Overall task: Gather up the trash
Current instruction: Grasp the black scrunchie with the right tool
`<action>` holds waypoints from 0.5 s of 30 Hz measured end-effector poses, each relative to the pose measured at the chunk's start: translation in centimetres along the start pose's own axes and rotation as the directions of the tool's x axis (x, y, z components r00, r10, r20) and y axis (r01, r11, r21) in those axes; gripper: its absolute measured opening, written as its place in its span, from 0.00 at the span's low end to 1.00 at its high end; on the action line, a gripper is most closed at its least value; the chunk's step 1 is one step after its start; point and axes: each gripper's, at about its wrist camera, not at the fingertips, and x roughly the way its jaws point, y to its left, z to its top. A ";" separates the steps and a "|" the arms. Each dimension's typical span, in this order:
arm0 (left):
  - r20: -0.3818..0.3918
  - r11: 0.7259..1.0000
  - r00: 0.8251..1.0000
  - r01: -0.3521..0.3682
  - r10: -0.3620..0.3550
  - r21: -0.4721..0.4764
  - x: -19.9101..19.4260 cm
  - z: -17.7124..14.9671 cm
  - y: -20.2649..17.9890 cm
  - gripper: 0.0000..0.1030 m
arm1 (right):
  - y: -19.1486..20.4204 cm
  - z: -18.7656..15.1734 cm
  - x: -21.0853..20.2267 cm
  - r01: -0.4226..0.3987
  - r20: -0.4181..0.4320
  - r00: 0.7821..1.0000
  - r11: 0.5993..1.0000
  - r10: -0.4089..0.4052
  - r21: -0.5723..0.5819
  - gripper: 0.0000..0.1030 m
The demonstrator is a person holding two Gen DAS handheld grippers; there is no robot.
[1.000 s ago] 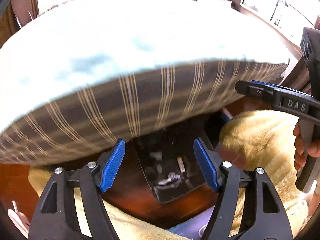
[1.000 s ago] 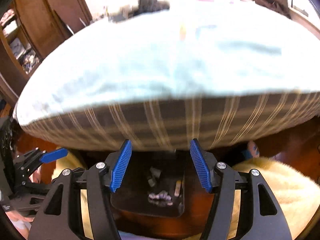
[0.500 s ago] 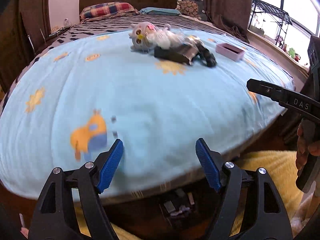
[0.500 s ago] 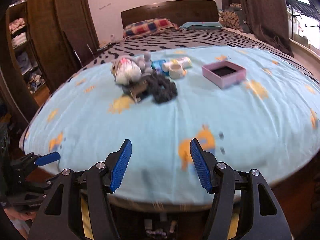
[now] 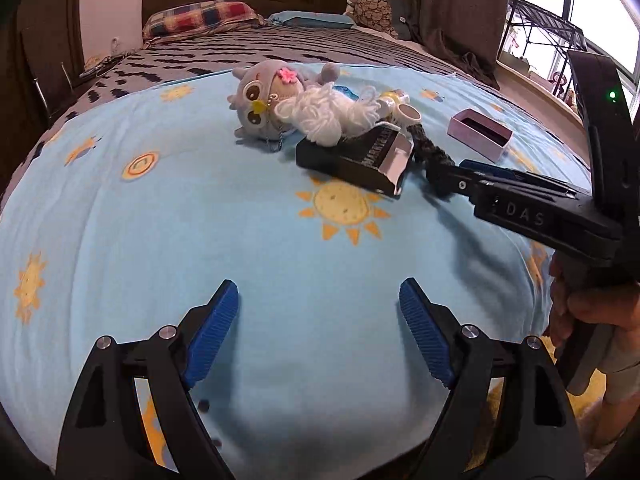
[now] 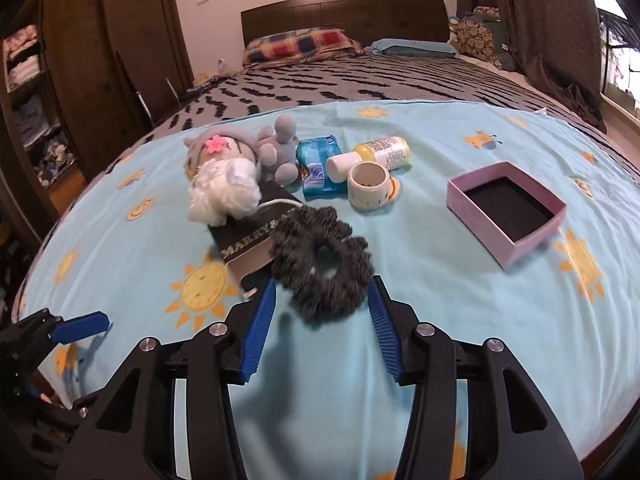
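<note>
A pile lies on the light blue sun-print blanket [image 6: 440, 300]: a grey plush toy [image 6: 240, 152], white yarn [image 6: 222, 192], a black box [image 6: 250, 240], a dark fuzzy scrunchie [image 6: 320, 256], a blue tissue pack [image 6: 320, 162], a yellow bottle [image 6: 376, 154], a tape roll [image 6: 368, 184] and an open pink box [image 6: 506, 210]. My right gripper [image 6: 322, 324] is open just before the scrunchie. My left gripper [image 5: 318, 332] is open over bare blanket, well short of the plush toy [image 5: 264, 100] and black box [image 5: 356, 156]. The right gripper shows at the right of the left wrist view [image 5: 480, 178].
The bed runs back to a dark headboard [image 6: 344, 16] with a plaid pillow [image 6: 300, 44]. A wooden wardrobe [image 6: 80, 60] stands at the left. Curtains and a window [image 5: 540, 40] are at the right.
Both grippers rose from below the bed edge, where a dark tray with bits lay on the floor, to above the blanket and moved in toward the pile. Both stayed open.
</note>
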 end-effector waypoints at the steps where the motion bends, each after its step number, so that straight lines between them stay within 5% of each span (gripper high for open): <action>1: -0.003 1.000 1.000 0.003 -0.003 0.002 0.4 0.5 -0.1 0.76 | 0.0 0.2 0.2 0.000 -0.003 1.000 1.000 0.000 -0.004 0.44; 3: -0.009 1.000 1.000 0.007 -0.007 0.009 1.0 1.1 -0.3 0.76 | -0.1 0.5 0.6 0.002 -0.008 1.000 1.000 -0.002 -0.020 0.40; 7: -0.020 1.000 1.000 0.009 -0.009 0.028 2.4 2.4 -0.8 0.79 | -0.4 0.9 0.6 -0.006 -0.005 1.000 0.999 0.005 -0.044 0.15; 15: -0.034 0.999 0.999 0.018 -0.016 0.043 5.2 5.3 -1.4 0.79 | -2.6 1.4 -1.2 -0.008 0.039 0.999 0.999 0.010 -0.036 0.10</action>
